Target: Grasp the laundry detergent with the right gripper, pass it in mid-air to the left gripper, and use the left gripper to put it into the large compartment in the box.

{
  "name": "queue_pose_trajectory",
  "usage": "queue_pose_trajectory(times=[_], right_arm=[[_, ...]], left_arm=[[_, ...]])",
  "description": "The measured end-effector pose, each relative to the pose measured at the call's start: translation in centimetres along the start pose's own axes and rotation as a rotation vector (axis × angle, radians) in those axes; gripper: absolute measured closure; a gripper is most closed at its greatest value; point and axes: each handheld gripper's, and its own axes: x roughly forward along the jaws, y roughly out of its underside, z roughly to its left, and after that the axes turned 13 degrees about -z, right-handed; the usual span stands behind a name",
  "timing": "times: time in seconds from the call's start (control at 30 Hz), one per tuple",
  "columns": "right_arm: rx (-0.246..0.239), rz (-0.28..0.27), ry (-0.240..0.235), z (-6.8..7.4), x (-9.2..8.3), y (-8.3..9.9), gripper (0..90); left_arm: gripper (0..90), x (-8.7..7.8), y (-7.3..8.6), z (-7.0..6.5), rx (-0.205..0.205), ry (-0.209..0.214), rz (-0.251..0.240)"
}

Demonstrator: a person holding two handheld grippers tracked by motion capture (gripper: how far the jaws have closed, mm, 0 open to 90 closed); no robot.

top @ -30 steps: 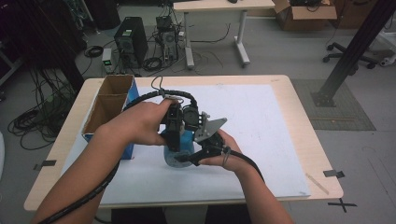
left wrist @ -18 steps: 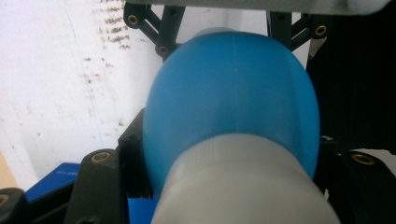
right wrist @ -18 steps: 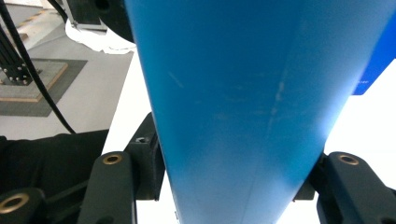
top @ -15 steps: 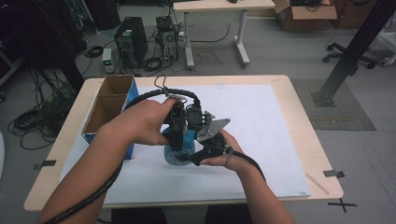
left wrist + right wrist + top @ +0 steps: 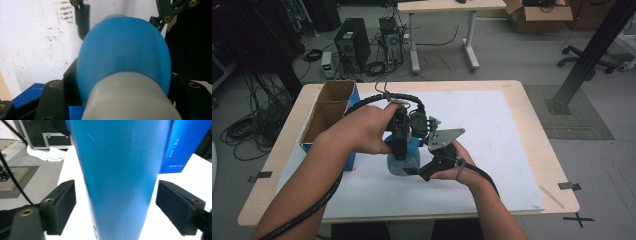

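Observation:
A blue bottle [image 5: 404, 160] with a grey cap stands on the white mat [image 5: 497, 135] near the table's middle. My left gripper [image 5: 401, 146] comes down on it from above and is shut on the bottle [image 5: 125, 50] near its grey neck, one black jaw on each side. My right gripper [image 5: 416, 172] reaches in level from the right at the bottle's base. Its jaws have just been opening. In the right gripper view the bottle [image 5: 117, 170] stands between the pads [image 5: 63, 205] with a gap on each side, my right gripper [image 5: 115, 205] open around it.
An open blue cardboard box [image 5: 329, 112] sits at the mat's left edge, close behind the left hand; the box [image 5: 186, 145] also shows past the bottle. The wooden table edge [image 5: 542, 125] runs on the right. Cables, computers and desks stand on the floor beyond.
The right gripper's jaws have spread apart and let go of the bottle. Both hands and the bottle stay where they were.

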Motion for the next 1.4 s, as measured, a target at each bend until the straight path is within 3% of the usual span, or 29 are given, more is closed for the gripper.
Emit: queue_pose_trajectory(times=[0.2,0.57,0.77,0.8,0.83,0.87,0.97,1.23,1.37,1.4], right_arm=[[0.010,-0.005,-0.020,0.0,-0.5,-0.5,0.2],[0.017,0.001,-0.016,-0.5,-2.1,-1.3,0.1],[-0.026,0.109,-0.002,-1.4,-4.3,-2.5,0.3],[-0.026,0.109,-0.002,-1.4,-4.3,-2.5,0.3],[-0.042,0.143,0.013,-1.9,-5.2,-3.2,0.3],[-0.042,0.143,0.013,-1.9,-5.2,-3.2,0.3],[-0.056,0.202,0.048,-2.5,-6.8,-4.4,0.4],[-0.053,0.236,0.101,-3.3,-9.5,-5.1,0.5],[-0.039,0.253,0.123,-3.7,-10.5,-5.1,0.7],[-0.036,0.257,0.130,-3.9,-10.8,-5.1,0.7]], left_arm=[[38.2,-0.5,0.0,0.2,-0.014,0.004,-0.007],[38.2,-0.7,0.2,0.6,-0.064,0.016,-0.007],[38.1,-1.1,0.4,0.9,-0.085,0.020,-0.006],[38.1,-1.2,0.5,1.1,-0.102,0.023,-0.004],[38.1,-1.5,0.7,1.5,-0.152,0.043,0.000],[38.0,-1.5,0.7,1.5,-0.152,0.043,0.000],[38.0,-2.3,1.2,2.0,-0.231,0.064,-0.025],[38.0,-3.2,1.8,2.6,-0.299,0.037,-0.014],[38.0,-3.9,2.4,3.3,-0.389,0.013,-0.006],[38.0,-3.9,2.4,3.3,-0.389,0.013,-0.006]])
